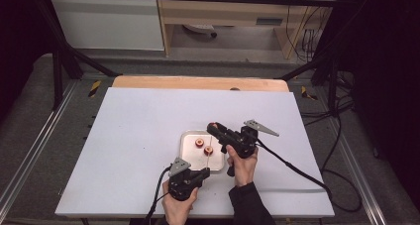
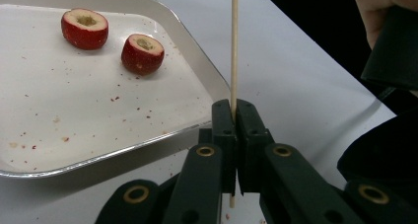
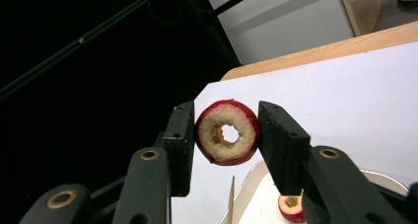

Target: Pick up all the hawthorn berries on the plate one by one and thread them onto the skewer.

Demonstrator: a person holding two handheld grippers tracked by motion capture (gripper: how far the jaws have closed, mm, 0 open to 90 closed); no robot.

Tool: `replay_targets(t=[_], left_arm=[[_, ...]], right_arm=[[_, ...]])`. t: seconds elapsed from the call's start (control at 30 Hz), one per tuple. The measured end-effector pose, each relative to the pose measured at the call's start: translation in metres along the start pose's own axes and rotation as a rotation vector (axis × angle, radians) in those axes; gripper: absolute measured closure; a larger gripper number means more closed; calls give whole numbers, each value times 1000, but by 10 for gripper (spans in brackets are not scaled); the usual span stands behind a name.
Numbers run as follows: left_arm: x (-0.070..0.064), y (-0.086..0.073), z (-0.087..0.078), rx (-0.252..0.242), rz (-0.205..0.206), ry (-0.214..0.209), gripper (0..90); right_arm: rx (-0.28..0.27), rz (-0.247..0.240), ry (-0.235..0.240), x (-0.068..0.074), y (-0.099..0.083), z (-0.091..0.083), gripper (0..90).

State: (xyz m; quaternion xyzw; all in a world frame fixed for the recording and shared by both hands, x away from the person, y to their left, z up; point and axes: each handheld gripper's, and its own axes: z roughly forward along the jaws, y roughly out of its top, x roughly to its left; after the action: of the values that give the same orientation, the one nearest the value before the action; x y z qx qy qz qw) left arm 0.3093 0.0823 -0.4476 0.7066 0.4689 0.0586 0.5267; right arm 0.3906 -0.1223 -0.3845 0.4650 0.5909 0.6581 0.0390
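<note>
Skewer [image 2: 234, 46] stands upright, clamped in the left claw [image 2: 234, 110]; right claw [image 3: 226, 135] grips a cored fruit [image 3: 227, 132], hole facing the camera.

Lab: black frame [image 1: 59, 61], trailing cables [image 1: 317, 36]
</note>
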Motion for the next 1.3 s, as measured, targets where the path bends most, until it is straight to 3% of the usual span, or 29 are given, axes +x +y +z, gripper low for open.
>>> replay_targets(t=[0.7,0.97,1.3], left_arm=[[0,2,-1,-27,-17,-14,882],[1,5,1,-39,-50,-16,884],[6,14,1,-47,-26,0,886]], right_arm=[[19,-2,9,0,-6,3,600],[59,-13,19,1,-15,4,601],[120,-9,33,3,-21,3,602]])
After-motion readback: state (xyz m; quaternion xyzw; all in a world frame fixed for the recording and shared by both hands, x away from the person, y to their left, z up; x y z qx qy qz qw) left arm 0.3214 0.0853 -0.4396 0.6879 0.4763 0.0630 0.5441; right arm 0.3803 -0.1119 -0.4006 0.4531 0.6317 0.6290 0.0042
